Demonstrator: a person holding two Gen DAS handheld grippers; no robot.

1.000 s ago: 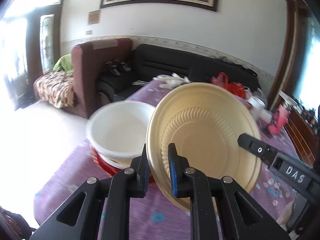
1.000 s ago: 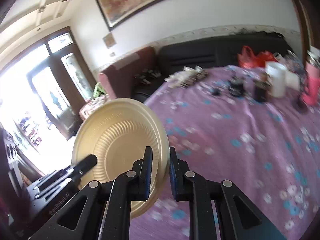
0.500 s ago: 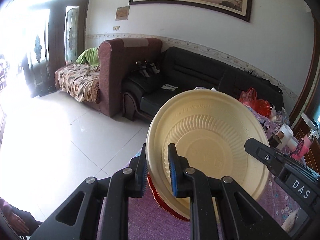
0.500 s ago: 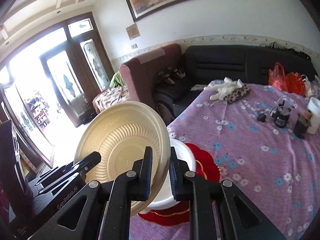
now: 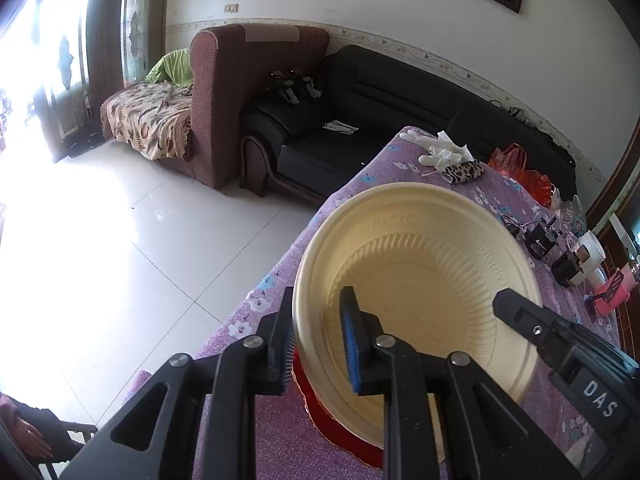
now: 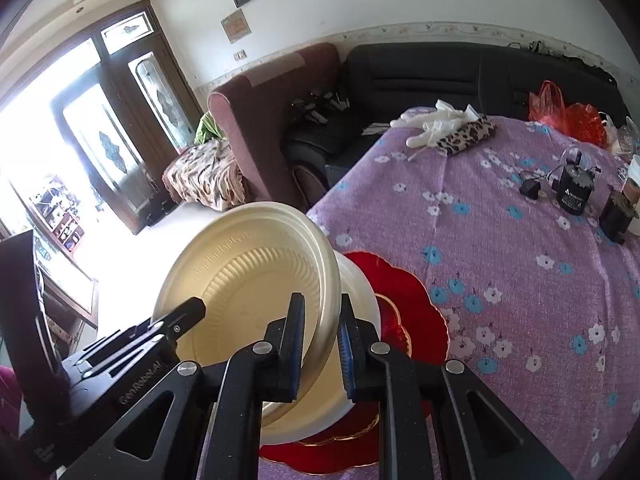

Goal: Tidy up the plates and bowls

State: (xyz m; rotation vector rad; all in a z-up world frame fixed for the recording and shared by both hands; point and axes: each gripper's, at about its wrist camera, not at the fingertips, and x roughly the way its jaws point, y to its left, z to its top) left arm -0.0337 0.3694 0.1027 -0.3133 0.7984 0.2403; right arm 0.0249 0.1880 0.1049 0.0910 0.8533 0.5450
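- Far left we've got the bright doorway with dark wooden glass doors [image 6: 120, 136] and the pale tiled floor [image 5: 132, 240]; then a maroon fabric armchair [image 5: 248, 92] with a leaf-print throw [image 5: 148, 120] beside it, and a black leather sofa [image 5: 400, 96] running along the wall behind the table.
- Our left gripper [image 5: 318, 344] has its blue-padded fingers on either side of the near rim of the cream ribbed plastic plate [image 5: 416, 292]; the outer pad touches the plate's outside, the inner pad looks to stand a little off the inner face, so we honestly can't tell if it's clamping or just straddling.
- The plate is tilted up on edge, hollow side facing the left camera; it sits over a white round bowl [image 6: 360, 292], which stands on a red scalloped plate with gold trim [image 6: 408, 308], all at the near-left corner of the purple flowered tablecloth [image 6: 520, 280].
- Our right gripper [image 6: 320, 350] has the opposite rim between its pads; there's a visible sliver of space on the right-hand pad's side, so same deal, can't say for sure it's pinching.
- Further right on the cloth: white gloves [image 6: 432, 124] touching a leopard-print pouch [image 6: 466, 134]; small black gadgets with cables [image 6: 572, 188]; a red plastic bag [image 6: 568, 116] at the far edge.
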